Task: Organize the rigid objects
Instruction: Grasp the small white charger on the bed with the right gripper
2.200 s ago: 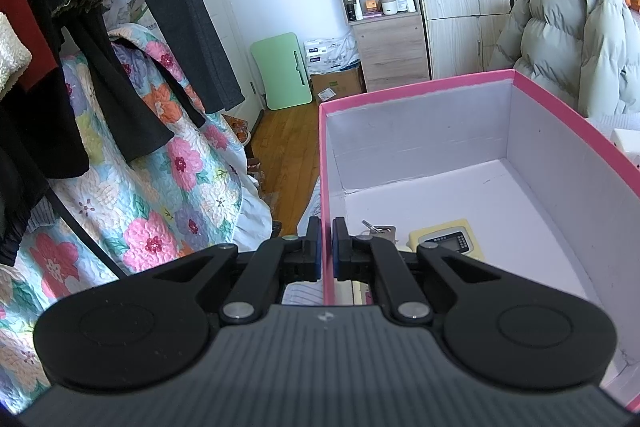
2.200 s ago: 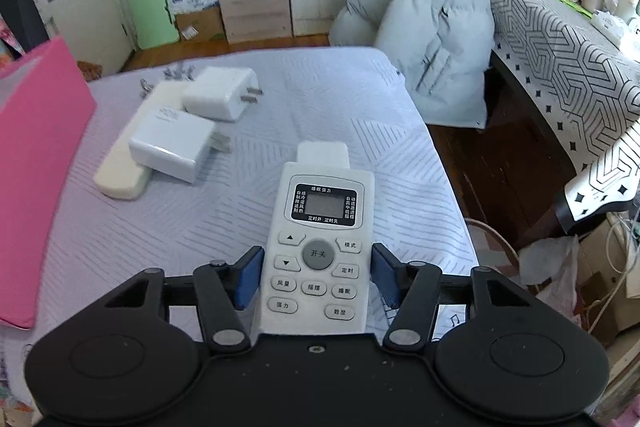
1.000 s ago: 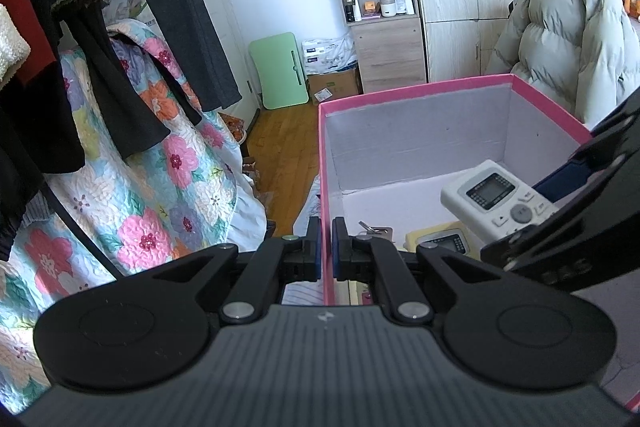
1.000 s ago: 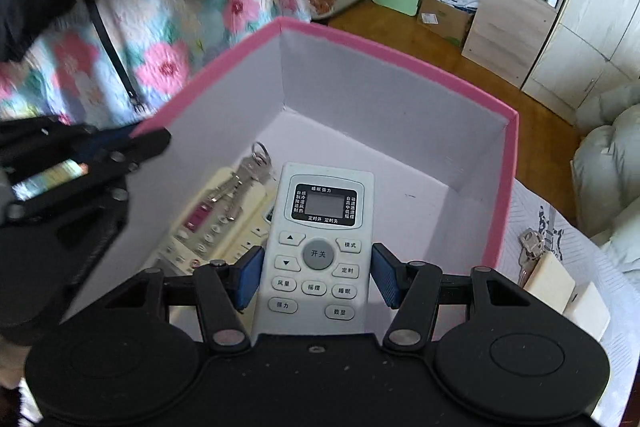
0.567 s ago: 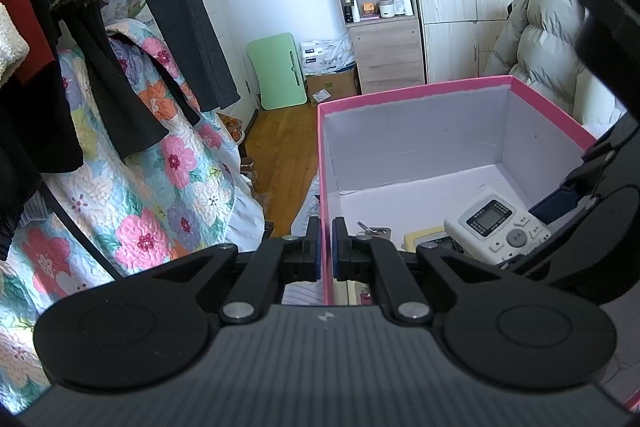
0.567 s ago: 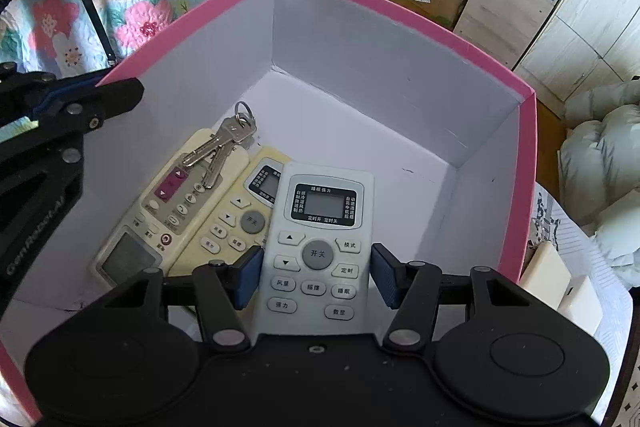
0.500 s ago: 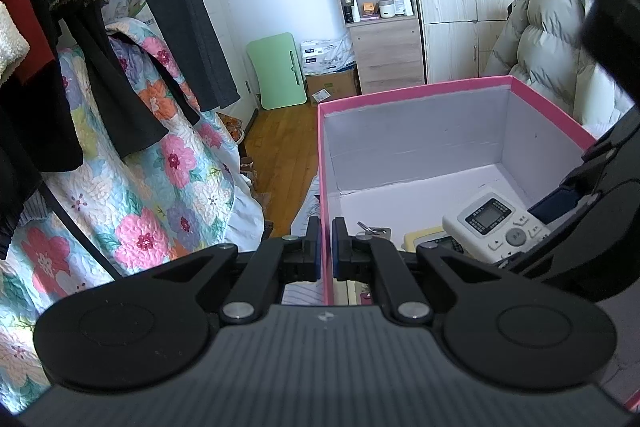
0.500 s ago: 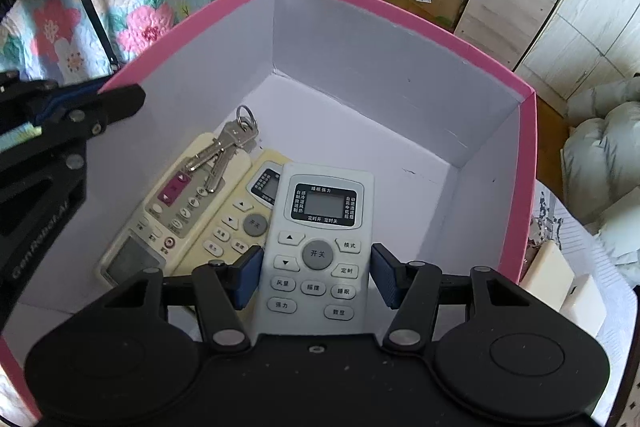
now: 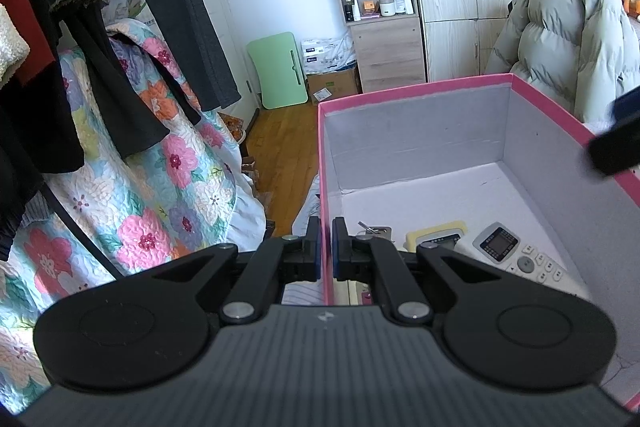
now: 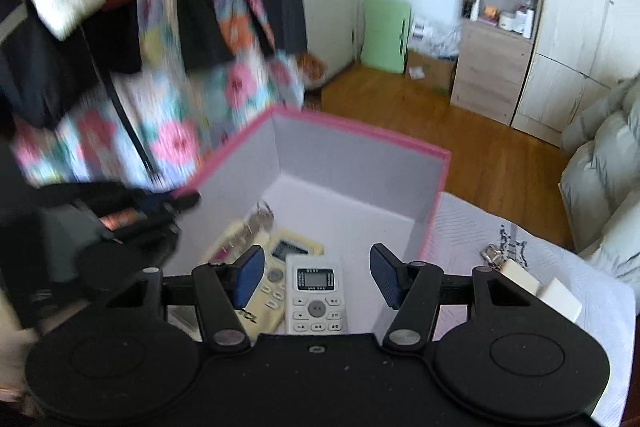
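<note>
The white remote lies in the pink box beside the yellowed remotes, your right hand-held gripper spread empty above it, while your left hand-held gripper pinches the box wall, steadying it.

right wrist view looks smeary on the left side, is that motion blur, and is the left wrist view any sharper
Right wrist view: yes, the hanging clothes and floral quilt are streaked by motion blur, while the white remote in the pink box stays fairly crisp. Left wrist view: sharp throughout, only fisheye bending at the edges.
</note>
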The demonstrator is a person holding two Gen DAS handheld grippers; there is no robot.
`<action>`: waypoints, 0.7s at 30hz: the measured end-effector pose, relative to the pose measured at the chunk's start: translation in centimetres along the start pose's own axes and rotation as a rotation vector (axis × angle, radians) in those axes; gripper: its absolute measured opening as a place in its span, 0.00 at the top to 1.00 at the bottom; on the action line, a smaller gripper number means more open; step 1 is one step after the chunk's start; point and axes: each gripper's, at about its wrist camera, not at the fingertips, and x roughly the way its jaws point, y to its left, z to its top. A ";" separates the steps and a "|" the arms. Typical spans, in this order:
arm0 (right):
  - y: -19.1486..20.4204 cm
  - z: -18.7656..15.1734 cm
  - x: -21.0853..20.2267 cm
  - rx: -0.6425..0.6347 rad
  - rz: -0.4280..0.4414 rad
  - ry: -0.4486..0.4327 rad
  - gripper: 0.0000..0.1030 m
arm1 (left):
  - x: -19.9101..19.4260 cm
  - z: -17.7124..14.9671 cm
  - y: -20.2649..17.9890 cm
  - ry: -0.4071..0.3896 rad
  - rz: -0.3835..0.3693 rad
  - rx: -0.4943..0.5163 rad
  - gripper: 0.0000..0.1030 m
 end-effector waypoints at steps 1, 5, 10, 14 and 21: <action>-0.8 -0.5 -1.2 0.028 0.016 -0.031 0.38 | 0.0 0.0 0.0 0.000 0.000 0.000 0.96; -3.7 -2.6 -4.4 0.093 0.008 -0.128 0.38 | 0.0 0.0 0.0 0.000 0.000 0.000 0.96; -8.3 -6.0 -6.3 0.182 -0.084 -0.187 0.37 | 0.0 0.0 0.0 0.000 0.000 -0.001 0.96; -11.2 -8.7 -6.6 0.214 -0.154 -0.108 0.37 | 0.0 0.0 0.0 0.000 0.000 -0.001 0.96; -15.2 -13.9 -5.3 0.275 -0.276 0.000 0.37 | 0.0 0.0 0.2 -0.001 0.002 0.005 0.96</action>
